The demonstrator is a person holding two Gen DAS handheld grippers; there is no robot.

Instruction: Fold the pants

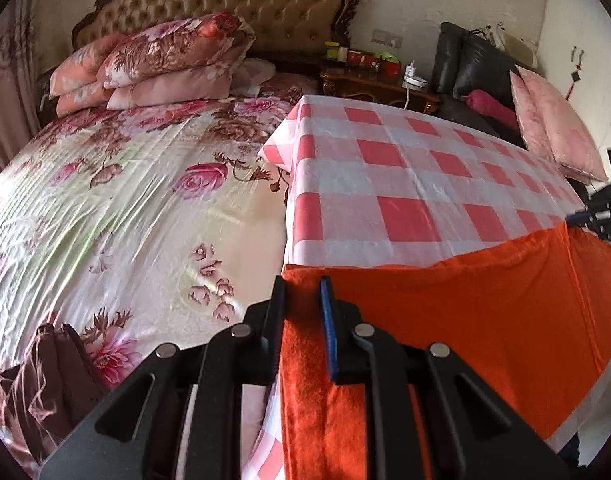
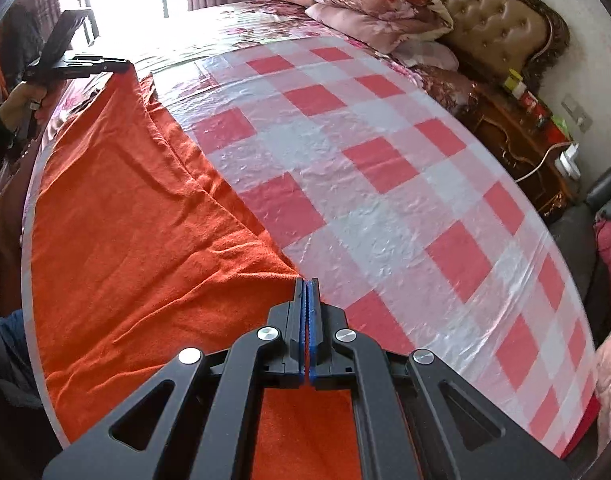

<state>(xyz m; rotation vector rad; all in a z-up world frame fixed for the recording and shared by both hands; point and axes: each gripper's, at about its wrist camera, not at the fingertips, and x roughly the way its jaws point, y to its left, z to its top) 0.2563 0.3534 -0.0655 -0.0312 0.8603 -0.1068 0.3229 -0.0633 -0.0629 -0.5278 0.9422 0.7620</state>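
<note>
Orange pants [image 1: 465, 312] lie spread along the near side of a table under a pink-and-white checked cloth [image 1: 405, 184]. My left gripper [image 1: 304, 286] is shut on a thick fold at the pants' left edge, with orange cloth filling the gap between its fingers. In the right wrist view the pants [image 2: 145, 240] cover the left part of the checked cloth [image 2: 385, 180]. There my right gripper [image 2: 307, 282] is shut tight, its blue pads pinching the pants' edge. The left gripper [image 2: 121, 66] shows at the pants' far corner, with a hand [image 2: 17, 100] behind it.
A bed with a floral sheet [image 1: 125, 200] and stacked pillows [image 1: 165, 60] stands left of the table. Behind the table are a wooden nightstand [image 1: 369, 76] with jars and a black sofa [image 1: 473, 64] with pink cushions [image 1: 553, 136].
</note>
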